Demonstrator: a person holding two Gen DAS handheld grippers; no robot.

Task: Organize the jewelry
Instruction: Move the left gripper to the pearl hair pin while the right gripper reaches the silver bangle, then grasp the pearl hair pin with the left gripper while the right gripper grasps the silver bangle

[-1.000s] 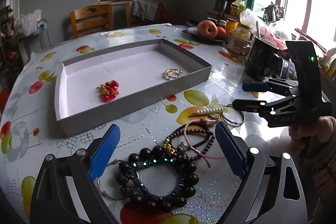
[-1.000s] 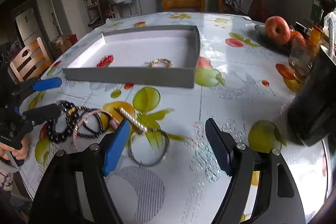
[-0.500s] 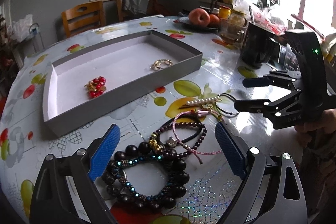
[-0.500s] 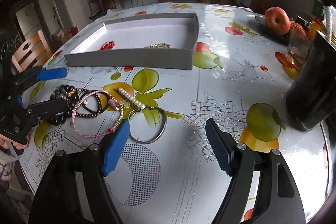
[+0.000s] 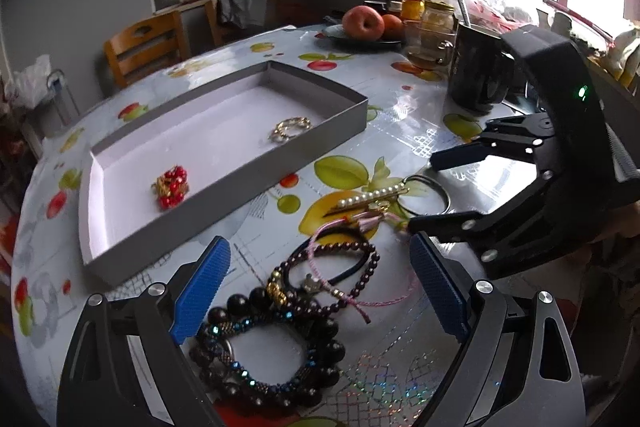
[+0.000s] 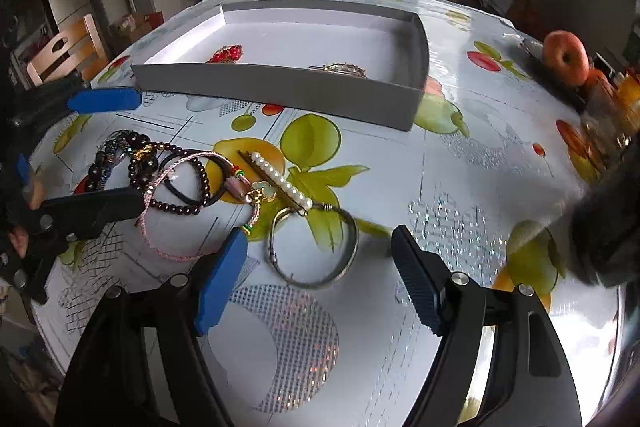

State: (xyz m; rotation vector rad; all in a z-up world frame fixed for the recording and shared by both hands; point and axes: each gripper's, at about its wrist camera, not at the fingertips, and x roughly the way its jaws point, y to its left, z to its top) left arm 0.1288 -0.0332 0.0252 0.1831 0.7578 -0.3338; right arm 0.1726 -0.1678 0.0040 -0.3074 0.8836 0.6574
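Note:
A tangle of bracelets lies on the fruit-print tablecloth: dark bead bracelets [image 5: 264,359], a pink cord [image 5: 360,301], a pearl hair clip [image 5: 372,195] [image 6: 280,179] and a metal bangle [image 5: 424,193] [image 6: 314,247]. My left gripper [image 5: 320,287] [image 6: 138,151] hovers open over the bead bracelets, touching none. My right gripper [image 6: 318,279] [image 5: 424,193] straddles the bangle; its jaws are closing, the pads still apart from the ring. The grey tray [image 5: 224,195] [image 6: 280,91] holds a red bead piece [image 5: 172,183] [image 6: 226,53] and a gold chain [image 5: 290,129] [image 6: 340,69].
A black mug [image 5: 476,67] [image 6: 608,227] stands close to the right gripper's right side. Behind it are a glass cup [image 5: 426,45], jars and a plate with an apple [image 5: 362,23] [image 6: 566,55]. Wooden chairs [image 5: 144,47] stand past the table's far edge.
The right gripper has come forward and lower over the bangle, and its jaws have narrowed a little. The left gripper has rolled slightly and shifted over the bead bracelets. No jewelry has moved.

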